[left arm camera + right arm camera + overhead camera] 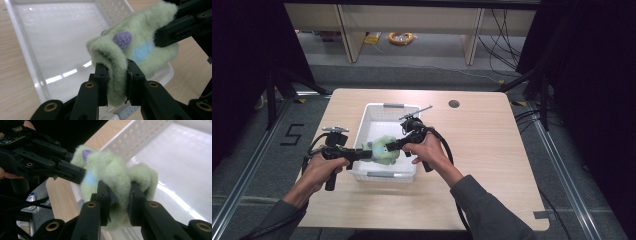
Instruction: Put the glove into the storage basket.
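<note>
A fuzzy pale green cloth item (384, 151) with a purple knob (122, 39) and a light blue patch (142, 50) hangs over the near end of a white perforated basket (373, 111). My left gripper (368, 154) is shut on one fold of the green cloth (117, 75) from the left. My right gripper (390, 146) is shut on another fold of the green cloth (117, 182) from the right. In the left gripper view the right gripper's black fingers (172, 31) bite the cloth's far side. The basket's floor (185, 165) under the cloth is bare.
The basket stands on a light wooden table (482, 150) with a round cable hole (454, 104) at the back. Black frame legs and cables flank the table. A yellow cable coil (400, 37) lies on the floor beyond it.
</note>
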Motion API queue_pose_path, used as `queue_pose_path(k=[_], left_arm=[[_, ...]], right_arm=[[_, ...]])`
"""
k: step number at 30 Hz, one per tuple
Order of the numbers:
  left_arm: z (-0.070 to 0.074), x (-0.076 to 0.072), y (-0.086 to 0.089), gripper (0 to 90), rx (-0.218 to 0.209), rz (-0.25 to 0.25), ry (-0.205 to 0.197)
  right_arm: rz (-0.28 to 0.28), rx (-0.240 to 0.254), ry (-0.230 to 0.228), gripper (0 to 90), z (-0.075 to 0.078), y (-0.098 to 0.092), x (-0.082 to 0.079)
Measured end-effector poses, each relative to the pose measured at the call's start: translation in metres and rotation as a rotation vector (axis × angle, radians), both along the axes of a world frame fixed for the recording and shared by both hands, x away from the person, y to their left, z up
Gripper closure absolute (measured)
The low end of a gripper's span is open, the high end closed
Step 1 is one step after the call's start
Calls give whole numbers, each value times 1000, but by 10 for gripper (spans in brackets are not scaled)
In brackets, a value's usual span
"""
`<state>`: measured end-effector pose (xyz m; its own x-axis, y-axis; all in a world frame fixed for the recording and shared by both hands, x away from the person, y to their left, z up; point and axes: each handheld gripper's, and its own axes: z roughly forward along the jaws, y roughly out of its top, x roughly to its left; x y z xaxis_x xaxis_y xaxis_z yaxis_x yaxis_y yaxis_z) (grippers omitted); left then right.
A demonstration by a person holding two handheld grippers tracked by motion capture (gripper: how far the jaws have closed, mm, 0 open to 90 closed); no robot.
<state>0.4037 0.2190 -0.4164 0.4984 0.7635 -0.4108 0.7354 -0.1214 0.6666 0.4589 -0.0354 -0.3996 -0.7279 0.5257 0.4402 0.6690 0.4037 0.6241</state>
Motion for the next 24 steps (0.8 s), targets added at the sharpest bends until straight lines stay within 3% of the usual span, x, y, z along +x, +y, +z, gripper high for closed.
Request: queue_pose_path(k=[2, 5, 7, 10, 11, 16, 19, 24], left_arm=[[-1, 0, 4, 737, 8, 7, -1], [-3, 0, 6, 734, 19, 19, 7], [-6, 0, 10, 724, 54, 6, 16], [-8, 0, 10, 719, 35, 26, 24], [-10, 2, 12, 713, 62, 3, 29], [-13, 6, 9, 688, 48, 25, 37], [-14, 10, 7, 641, 80, 13, 41], [-11, 12, 4, 585, 87, 26, 25]], right_arm=[[-4, 6, 27, 758, -2, 5, 1], [4, 7, 24, 758, -5, 9, 3], [0, -5, 40, 758, -11, 14, 5], [-8, -9, 58, 758, -15, 16, 7], [-13, -14, 71, 758, -19, 17, 9], [-21, -17, 87, 758, -26, 17, 13], [-45, -35, 99, 758, -30, 12, 17], [-68, -63, 108, 757, -36, 6, 21]])
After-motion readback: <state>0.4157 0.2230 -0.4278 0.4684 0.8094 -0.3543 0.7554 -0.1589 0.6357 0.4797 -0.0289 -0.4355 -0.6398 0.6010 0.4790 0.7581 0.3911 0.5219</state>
